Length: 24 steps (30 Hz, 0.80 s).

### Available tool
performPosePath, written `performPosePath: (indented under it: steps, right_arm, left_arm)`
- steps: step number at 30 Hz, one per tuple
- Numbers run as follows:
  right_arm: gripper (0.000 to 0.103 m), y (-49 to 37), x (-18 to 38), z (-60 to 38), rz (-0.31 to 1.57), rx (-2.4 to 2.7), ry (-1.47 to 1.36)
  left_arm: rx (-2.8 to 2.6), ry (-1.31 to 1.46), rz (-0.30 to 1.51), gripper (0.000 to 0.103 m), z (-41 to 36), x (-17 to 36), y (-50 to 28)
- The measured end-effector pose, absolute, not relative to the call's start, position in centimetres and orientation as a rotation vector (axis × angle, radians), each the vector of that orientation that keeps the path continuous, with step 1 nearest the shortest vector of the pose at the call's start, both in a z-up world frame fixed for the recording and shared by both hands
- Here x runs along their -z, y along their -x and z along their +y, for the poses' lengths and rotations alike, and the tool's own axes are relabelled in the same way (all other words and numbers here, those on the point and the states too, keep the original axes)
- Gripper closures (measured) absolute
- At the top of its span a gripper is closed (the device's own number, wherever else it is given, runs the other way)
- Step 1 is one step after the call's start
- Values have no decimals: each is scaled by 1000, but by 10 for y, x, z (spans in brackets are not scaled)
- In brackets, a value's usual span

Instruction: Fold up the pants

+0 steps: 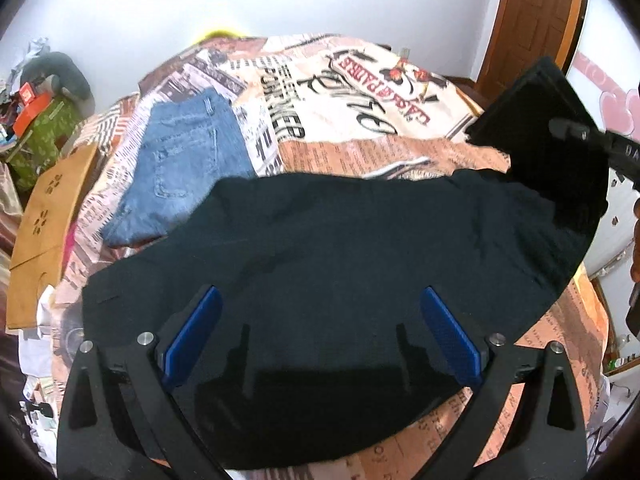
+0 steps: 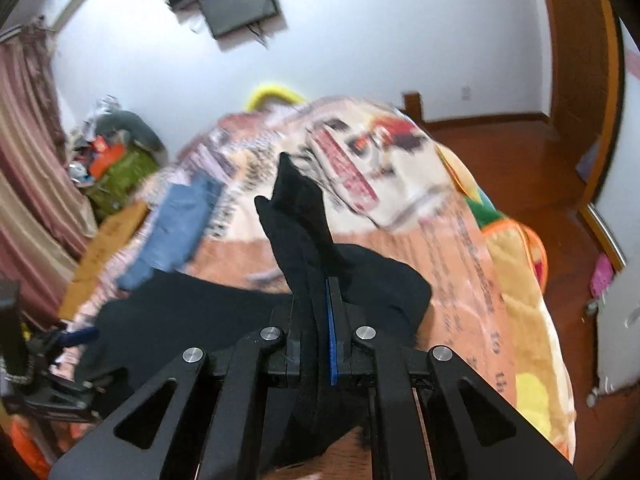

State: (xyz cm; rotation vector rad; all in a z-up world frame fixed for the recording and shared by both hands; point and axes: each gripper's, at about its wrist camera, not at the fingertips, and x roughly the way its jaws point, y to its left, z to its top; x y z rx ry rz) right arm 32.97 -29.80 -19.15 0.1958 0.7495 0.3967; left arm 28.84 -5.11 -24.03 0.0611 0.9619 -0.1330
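Black pants [image 1: 340,248] lie spread across the printed bedspread [image 1: 360,92]. My left gripper [image 1: 320,304] is open, its blue pads [image 1: 196,332] wide apart just above the near part of the pants, holding nothing. My right gripper [image 2: 324,292] is shut on one end of the black pants [image 2: 300,216] and lifts that end up off the bed; the cloth sticks up past the fingers. In the left wrist view the lifted end [image 1: 548,128] hangs at the far right from the right gripper [image 1: 576,132].
Folded blue jeans [image 1: 188,164] lie on the bed beyond the black pants, left of centre. A brown cardboard piece [image 1: 44,220] rests at the bed's left edge. Cluttered items [image 1: 36,112] sit at the far left. A wooden door [image 2: 576,92] and floor lie to the right.
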Motion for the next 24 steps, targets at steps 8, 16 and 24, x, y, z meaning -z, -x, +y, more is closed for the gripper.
performPosePath:
  steps: [8,16,24]
  right_arm:
    - [97,-315,153,-230,699,-577,-144]
    - [97,-299,200,-146,829,-772,-42]
    - [92,-278,263,-106,1030,-859,94]
  left_arm:
    - [106,-28,901,2,-29,215,-267]
    - [25,24,886,2,14,212,-248]
    - [-43,129,912,2,56,223,-240]
